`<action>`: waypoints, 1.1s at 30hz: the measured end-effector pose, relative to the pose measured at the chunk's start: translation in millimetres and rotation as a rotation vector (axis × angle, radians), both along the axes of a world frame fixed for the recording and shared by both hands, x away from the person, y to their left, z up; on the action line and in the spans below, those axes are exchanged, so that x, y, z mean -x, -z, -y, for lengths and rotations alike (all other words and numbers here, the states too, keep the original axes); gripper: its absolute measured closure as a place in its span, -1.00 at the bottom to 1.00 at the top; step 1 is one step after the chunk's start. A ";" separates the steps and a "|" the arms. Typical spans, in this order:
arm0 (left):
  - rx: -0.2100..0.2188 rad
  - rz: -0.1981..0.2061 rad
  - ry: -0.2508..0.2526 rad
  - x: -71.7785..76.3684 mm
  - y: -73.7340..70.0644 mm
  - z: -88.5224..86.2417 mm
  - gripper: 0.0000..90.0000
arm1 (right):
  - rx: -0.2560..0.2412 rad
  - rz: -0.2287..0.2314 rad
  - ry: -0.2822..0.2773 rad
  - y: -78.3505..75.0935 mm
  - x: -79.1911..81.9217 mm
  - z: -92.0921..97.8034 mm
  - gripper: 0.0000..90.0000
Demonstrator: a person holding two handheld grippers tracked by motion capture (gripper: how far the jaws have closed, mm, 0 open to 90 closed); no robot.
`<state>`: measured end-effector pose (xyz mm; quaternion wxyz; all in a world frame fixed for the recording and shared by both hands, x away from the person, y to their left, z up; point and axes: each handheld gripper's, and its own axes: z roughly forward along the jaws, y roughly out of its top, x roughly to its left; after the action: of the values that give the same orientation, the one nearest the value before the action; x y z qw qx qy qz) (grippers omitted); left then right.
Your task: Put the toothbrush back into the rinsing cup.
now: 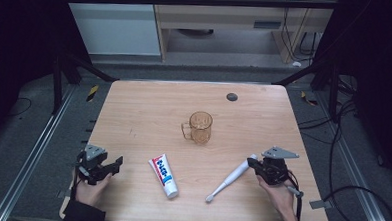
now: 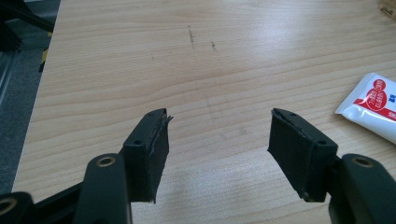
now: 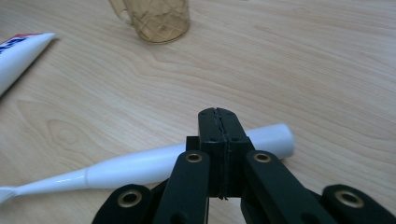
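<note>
place: lab | signs: wooden table inside black metal frame, loose cables on floor

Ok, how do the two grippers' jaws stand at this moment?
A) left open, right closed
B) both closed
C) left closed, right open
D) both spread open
A: the left gripper has its jaws wide apart over bare table, while the right gripper has its jaws pressed together above the toothbrush.
</note>
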<state>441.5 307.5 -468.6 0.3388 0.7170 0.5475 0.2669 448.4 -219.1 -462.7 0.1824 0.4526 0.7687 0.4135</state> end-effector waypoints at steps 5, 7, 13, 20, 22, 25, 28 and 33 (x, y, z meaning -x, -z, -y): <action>-0.003 -0.004 0.004 -0.8 0.6 1.2 -0.18 | -0.036 -0.001 0.046 -2.0 -10.2 12.7 1.00; -0.004 -0.004 0.003 -0.7 0.5 1.1 -0.18 | -0.040 0.003 0.063 -2.7 -16.0 16.3 1.00; -0.005 -0.005 0.002 -0.9 0.6 0.7 -0.18 | -0.035 0.014 0.089 0.0 -32.9 20.1 1.00; -0.008 -0.005 0.003 -1.2 1.1 1.6 -0.18 | -0.008 -0.013 0.081 12.1 -45.2 13.7 1.00; -0.009 -0.005 0.004 -1.2 1.1 1.9 -0.18 | -0.002 -0.021 0.076 14.8 -47.4 12.0 1.00; -0.011 -0.006 0.005 -1.4 1.2 2.0 -0.18 | 0.006 -0.030 0.073 17.5 -48.9 10.1 1.00; -0.011 -0.007 0.007 -1.4 1.1 2.0 -0.18 | 0.031 -0.040 0.064 20.6 -49.7 7.2 1.00; -0.010 -0.006 0.007 -1.3 1.0 1.9 -0.18 | 0.056 -0.041 0.065 22.0 -49.2 4.9 1.00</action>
<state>442.8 305.6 -469.6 0.3347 0.7213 0.5447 0.2665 497.6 -224.0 -484.7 0.1924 0.4802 0.7686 0.3762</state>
